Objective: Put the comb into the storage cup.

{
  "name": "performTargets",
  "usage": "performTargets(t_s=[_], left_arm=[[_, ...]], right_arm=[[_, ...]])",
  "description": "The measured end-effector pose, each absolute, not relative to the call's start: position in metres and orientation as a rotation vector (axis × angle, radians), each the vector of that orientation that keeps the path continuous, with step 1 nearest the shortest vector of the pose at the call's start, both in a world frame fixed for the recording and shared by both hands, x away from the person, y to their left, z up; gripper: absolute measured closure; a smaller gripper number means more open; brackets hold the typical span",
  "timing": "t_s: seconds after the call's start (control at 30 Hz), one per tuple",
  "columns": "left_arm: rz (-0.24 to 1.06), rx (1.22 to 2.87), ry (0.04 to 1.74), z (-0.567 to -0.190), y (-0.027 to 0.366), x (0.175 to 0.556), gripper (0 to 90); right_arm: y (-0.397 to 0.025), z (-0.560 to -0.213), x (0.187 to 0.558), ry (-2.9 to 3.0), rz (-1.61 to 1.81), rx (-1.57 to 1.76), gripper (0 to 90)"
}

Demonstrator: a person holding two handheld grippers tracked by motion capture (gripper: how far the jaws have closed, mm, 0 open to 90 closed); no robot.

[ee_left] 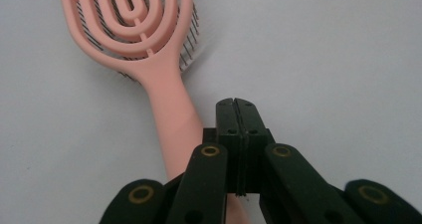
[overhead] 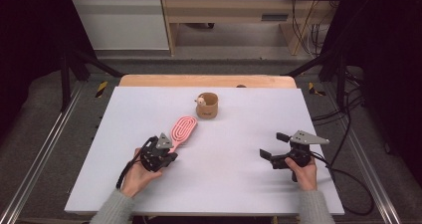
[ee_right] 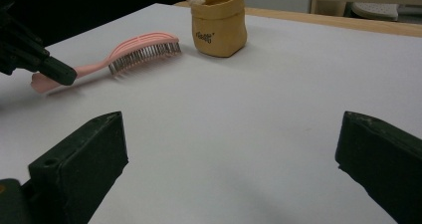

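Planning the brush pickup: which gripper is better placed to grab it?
Left. The left gripper sits right at the pink hairbrush handle, jaws shut above it, gripping nothing. The right gripper is open but far across the white table.

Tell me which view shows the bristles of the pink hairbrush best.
The right gripper view: the pink hairbrush lies side-on there, its dark bristles facing the table. The left gripper view looks down on its back and handle, with bristles seen through the slots. The high view shows it small, from above.
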State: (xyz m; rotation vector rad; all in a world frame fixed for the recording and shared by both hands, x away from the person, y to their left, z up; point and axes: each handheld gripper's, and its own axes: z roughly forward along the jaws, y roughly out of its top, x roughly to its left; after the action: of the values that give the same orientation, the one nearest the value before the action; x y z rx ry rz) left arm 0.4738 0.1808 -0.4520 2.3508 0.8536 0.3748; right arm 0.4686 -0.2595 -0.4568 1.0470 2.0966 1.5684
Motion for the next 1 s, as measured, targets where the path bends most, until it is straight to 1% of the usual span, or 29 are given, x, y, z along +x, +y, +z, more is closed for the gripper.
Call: performTargets(t_s=[0.43,0.77,0.87,1.0], left_arm=[[0.404,2.353,0.88,-0.452,0.188,0.476,90.0],[0.38,2.327,0.864,-0.448,0.19,0.476,89.8],[0.373,2.294,0.85,-0.443,0.19,0.474,88.0],[0.372,2.245,0.851,-0.437,0.192,0.472,80.5]], right_arm=[[-0.26,-0.457,0.469,2.097,1.569,1.046,0.5],[-0.259,-0.457,0.469,2.098,1.569,1.046,0.4],[-0.259,-0.457,0.469,2.098,1.568,1.045,0.4],[-0.259,-0.457,0.469,2.099,1.567,1.043,0.4]])
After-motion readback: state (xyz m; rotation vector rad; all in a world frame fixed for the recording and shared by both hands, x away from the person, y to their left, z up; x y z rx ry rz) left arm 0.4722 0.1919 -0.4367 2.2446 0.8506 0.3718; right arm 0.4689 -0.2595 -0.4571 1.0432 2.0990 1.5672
